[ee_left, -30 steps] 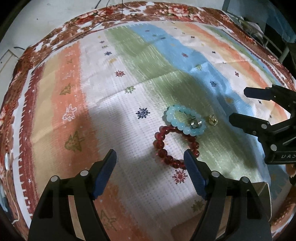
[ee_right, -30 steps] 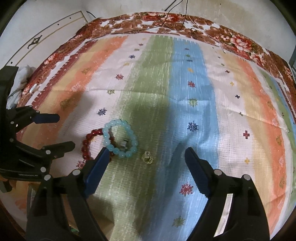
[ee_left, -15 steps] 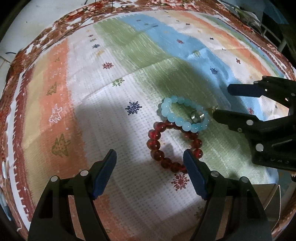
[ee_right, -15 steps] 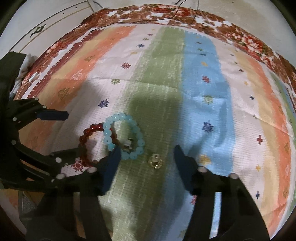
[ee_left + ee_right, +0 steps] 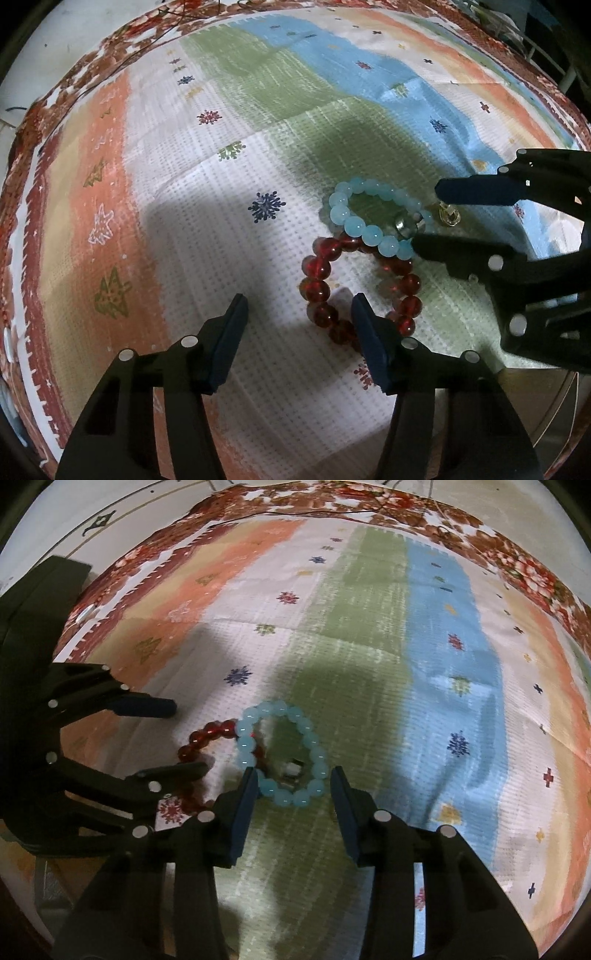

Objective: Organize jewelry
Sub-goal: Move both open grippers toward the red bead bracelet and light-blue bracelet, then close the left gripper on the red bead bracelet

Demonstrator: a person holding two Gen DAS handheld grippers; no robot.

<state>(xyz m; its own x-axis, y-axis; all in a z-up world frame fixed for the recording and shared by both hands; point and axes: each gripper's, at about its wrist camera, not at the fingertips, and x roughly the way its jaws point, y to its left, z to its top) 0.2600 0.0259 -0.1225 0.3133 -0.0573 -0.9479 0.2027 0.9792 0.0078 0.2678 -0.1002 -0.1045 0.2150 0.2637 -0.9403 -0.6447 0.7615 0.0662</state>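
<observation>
A pale blue bead bracelet (image 5: 340, 214) (image 5: 273, 707) lies on the striped cloth, overlapping a dark red bead bracelet (image 5: 317, 266) (image 5: 212, 729). A silver ring (image 5: 405, 226) (image 5: 291, 770) lies inside the blue loop, and a gold ring (image 5: 450, 217) just beyond it. My left gripper (image 5: 298, 301) (image 5: 190, 738) is closing astride the near left arc of the red bracelet, with one finger inside the loop. My right gripper (image 5: 293, 773) (image 5: 428, 218) is closing around the rings and the blue bracelet's near edge. Neither pair of pads visibly presses on anything.
The cloth (image 5: 221, 184) (image 5: 443, 646) has coloured stripes, small snowflake prints and a red floral border. A brown box edge (image 5: 535, 398) shows at the lower right of the left wrist view. Pale floor surrounds the cloth.
Both grippers have come down closer to the jewelry and their jaws have narrowed. The right gripper has shifted over the blue bracelet and the rings.
</observation>
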